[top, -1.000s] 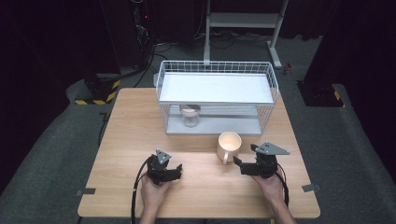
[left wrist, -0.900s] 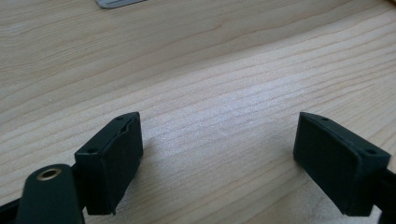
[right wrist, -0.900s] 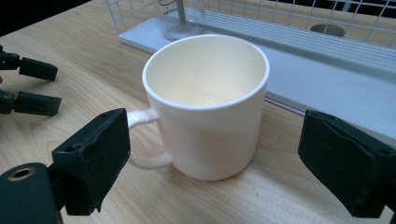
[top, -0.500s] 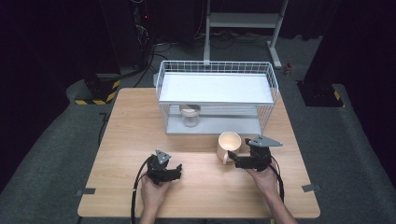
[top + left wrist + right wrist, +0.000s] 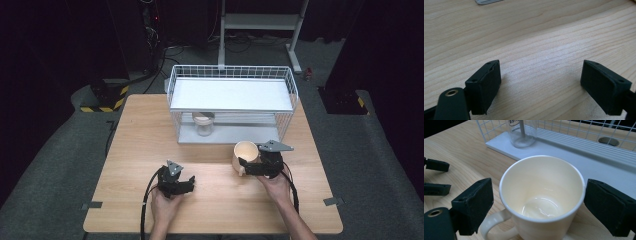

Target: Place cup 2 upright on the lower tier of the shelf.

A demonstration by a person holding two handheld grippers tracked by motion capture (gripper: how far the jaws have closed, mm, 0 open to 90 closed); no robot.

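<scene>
High view first: wooden desk (image 5: 140, 145), with a white wire rack (image 5: 232, 102) sitting at the far middle, and a cream mug (image 5: 244, 155) just in front of the rack's right half. A clear jar (image 5: 203, 123) stands on the rack's bottom shelf, left of centre. The right tongs (image 5: 248, 166) are at the mug, held by a hand coming in from the bottom edge. The left tongs (image 5: 189, 182) sit low over bare wood near the front of the desk, well apart from the mug and rack. Plenty of open desk to the left and along the front edge; the right edge is fairly close to the right hand (image 5: 274, 182).

Right gripper view: the mug (image 5: 541, 192) sits upright between the two jaws, which are spread wide, one either side of the rim with a small gap on each, so not pinching it. Its handle points toward the camera, lower left. The rack's base (image 5: 584, 162) is right behind the mug, so not much room forward. The jar (image 5: 521, 132) shows top left.

Left gripper view: jaws spread wide over plain wood grain (image 5: 536, 45), nothing between them.
</scene>
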